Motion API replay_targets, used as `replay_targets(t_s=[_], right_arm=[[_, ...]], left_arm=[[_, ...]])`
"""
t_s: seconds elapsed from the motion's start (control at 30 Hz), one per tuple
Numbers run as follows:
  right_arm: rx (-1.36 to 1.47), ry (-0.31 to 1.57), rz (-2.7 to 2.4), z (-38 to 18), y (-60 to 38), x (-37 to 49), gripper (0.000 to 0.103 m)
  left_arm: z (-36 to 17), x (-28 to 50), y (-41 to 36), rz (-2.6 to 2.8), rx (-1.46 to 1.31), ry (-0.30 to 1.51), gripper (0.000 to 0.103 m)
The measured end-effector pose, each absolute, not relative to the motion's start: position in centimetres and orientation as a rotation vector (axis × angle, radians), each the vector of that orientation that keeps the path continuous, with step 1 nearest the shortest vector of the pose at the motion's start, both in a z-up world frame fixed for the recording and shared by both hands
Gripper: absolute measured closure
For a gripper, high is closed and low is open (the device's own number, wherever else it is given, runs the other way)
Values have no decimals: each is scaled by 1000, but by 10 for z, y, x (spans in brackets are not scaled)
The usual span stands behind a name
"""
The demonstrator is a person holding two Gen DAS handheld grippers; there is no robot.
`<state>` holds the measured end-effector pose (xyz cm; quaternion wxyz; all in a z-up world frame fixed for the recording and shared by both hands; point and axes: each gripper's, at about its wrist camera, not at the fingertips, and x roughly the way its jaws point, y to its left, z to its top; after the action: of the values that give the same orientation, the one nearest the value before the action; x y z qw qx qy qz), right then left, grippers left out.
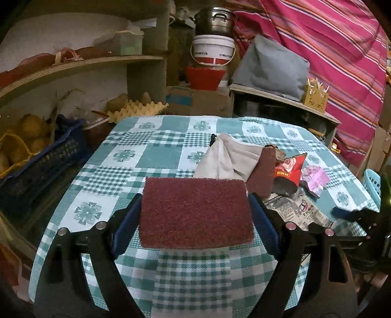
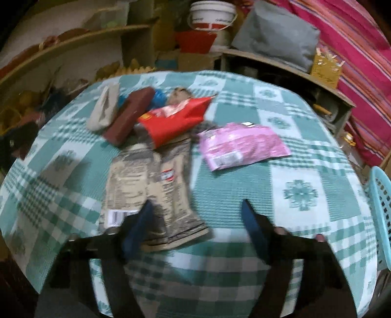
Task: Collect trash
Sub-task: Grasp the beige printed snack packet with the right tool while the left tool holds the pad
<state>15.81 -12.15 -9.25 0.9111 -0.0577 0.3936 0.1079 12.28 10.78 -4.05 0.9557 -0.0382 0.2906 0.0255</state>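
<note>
Cluttered home storeroom, checked tablecloth (image 1: pixel 102 171), cooking pot (image 1: pixel 215 20), egg tray (image 1: pixel 136 110), striped curtain (image 1: pixel 342 49)

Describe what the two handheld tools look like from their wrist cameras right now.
Both match: the left tool has black angular arms ending in flat blue fingers, with round silver bolt heads on the arms. The right tool shows the same black frame and blue fingers, though blurred. No cables, markings or sleeves are visible.

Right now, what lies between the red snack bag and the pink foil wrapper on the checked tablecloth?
Only bare tablecloth separates the red snack bag and pink foil wrapper, shown in the right wrist view.
</note>
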Motion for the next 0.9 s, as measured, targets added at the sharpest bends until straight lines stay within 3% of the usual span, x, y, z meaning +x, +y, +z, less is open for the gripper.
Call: replay_targets(t_s=[0.17, 0.2, 0.23, 0.9], right_arm=[[-142, 803, 269, -92, -114, 154, 68], [-154, 791, 271, -91, -113, 152, 82], [-153, 790, 278, -91, -113, 152, 86], [-103, 568, 182, -20, -205, 116, 93]], left_arm=[[-41, 122, 107, 53, -80, 582, 20], [-41, 122, 107, 54, -79, 582, 20], [-41, 122, 107, 55, -80, 581, 20], [-20, 121, 50, -10, -46, 529, 20]])
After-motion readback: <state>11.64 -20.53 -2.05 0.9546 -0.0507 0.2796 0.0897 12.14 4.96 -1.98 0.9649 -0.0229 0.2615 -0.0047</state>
